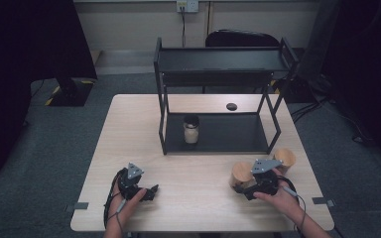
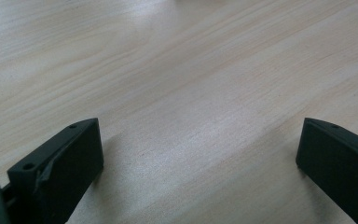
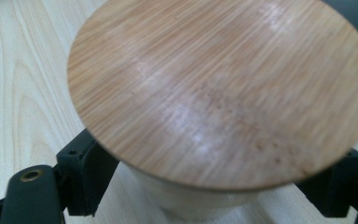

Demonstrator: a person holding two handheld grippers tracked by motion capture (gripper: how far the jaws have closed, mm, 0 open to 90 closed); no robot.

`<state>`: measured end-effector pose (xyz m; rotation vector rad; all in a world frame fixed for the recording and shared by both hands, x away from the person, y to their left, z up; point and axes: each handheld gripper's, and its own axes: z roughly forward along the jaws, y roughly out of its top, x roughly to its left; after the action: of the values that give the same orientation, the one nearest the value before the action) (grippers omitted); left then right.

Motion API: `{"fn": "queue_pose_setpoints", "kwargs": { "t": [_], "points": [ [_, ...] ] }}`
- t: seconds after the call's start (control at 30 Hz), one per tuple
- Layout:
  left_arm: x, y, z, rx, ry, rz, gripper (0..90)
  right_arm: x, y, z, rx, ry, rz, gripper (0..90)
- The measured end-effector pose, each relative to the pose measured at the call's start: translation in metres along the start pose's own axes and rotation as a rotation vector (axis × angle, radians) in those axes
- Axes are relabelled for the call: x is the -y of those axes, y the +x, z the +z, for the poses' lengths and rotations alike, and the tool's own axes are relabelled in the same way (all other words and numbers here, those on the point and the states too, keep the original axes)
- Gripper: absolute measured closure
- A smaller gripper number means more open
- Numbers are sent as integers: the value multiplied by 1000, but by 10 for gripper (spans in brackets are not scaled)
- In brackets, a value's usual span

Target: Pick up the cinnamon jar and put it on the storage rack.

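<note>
Pale wood-grain table (image 1: 198, 173) stands on grey carpet, with a wall socket on the far wall. Nearest the person, the left gripper (image 1: 151, 191) rests low on the table at the near left, held in the left hand (image 1: 129, 202); in the left gripper view its two black jaws stand wide apart with only bare tabletop (image 2: 191, 93) between them. At the near right the right hand (image 1: 283, 196) holds the right gripper (image 1: 243, 188) against a pale jar with a bamboo lid (image 1: 241, 173). In the right gripper view the round lid (image 3: 223, 88) looms just above the jaws, which sit on either side of the jar's pale body (image 3: 191, 200); the jaws are narrowed around it, but the lid hides whether the pads actually press on the jar. Just beyond and to the right, close behind the gripper's grey plate, stands a second wooden-lidded jar (image 1: 285, 159). Farther off, a black two-level metal rack (image 1: 218, 99) stands on the table's far half. On its lower shelf, at the left, stands a third jar with a dark top (image 1: 191, 129). A small dark disc (image 1: 231, 106) lies on the table behind the lower shelf.
</note>
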<state>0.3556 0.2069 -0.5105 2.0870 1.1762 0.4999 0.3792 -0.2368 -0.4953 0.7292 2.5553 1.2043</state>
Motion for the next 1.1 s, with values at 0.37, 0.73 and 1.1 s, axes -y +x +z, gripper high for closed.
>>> {"fn": "queue_pose_setpoints", "kwargs": {
  "t": [0.37,0.73,1.1],
  "points": [
    [0,0,0,0,0,1,0,1,0,2,6,-11,-16,249],
    [0,0,0,0,0,0,0,-1,0,2,11,-2,-19,250],
    [0,0,0,0,1,1,0,-4,-3,3,12,12,-23,250]
  ]
}}
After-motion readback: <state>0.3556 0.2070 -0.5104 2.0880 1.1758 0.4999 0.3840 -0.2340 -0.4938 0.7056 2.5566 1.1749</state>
